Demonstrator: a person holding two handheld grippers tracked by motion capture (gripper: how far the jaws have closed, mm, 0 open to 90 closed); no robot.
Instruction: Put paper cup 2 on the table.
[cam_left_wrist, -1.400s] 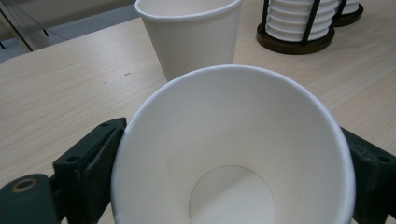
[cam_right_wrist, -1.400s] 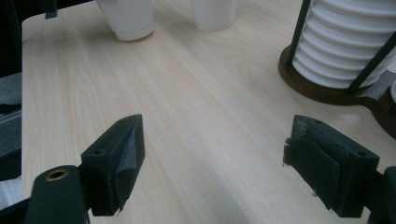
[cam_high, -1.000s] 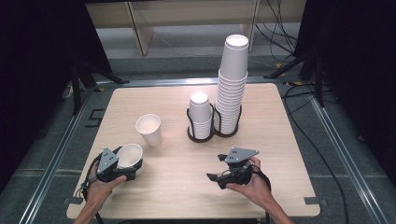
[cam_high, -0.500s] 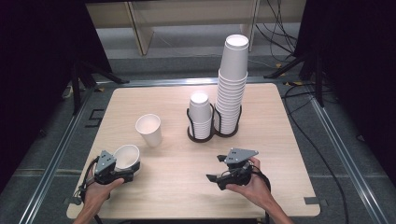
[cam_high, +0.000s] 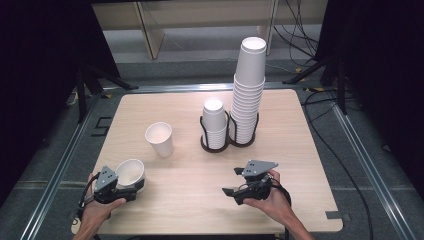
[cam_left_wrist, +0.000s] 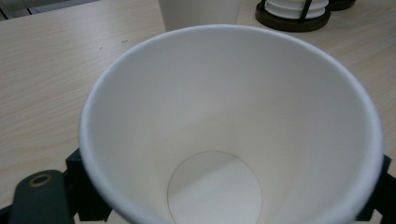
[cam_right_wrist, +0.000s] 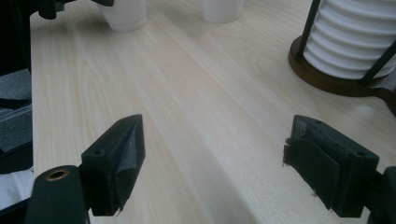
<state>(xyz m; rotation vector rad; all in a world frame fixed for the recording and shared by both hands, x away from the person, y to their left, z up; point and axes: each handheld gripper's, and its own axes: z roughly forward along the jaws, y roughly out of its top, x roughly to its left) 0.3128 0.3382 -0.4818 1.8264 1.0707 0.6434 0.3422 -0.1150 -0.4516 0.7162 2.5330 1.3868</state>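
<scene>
A white paper cup (cam_high: 131, 171) lies tilted at the table's front left, its open mouth facing the left gripper view's camera (cam_left_wrist: 224, 93). My left gripper (cam_high: 134, 184) is shut on it, one jaw on each side of its wall; the jaws have just been closing with the cup between them. At the front right, my right gripper (cam_high: 231, 192) is held low over bare wood with its jaws wide open (cam_right_wrist: 212, 168) and nothing between them. A second white cup (cam_high: 160, 139) stands upright left of centre.
A dark twin cup holder (cam_high: 222, 146) stands mid-table. It holds a short stack of cups (cam_high: 215, 122) and a tall stack (cam_high: 248, 85); its base (cam_right_wrist: 327, 77) appears at the right gripper view's upper right. The table (cam_high: 200, 200) has open wood between the hands.
The left hand with its cup has shifted slightly left and toward the front edge. The right gripper has stayed where it was.
</scene>
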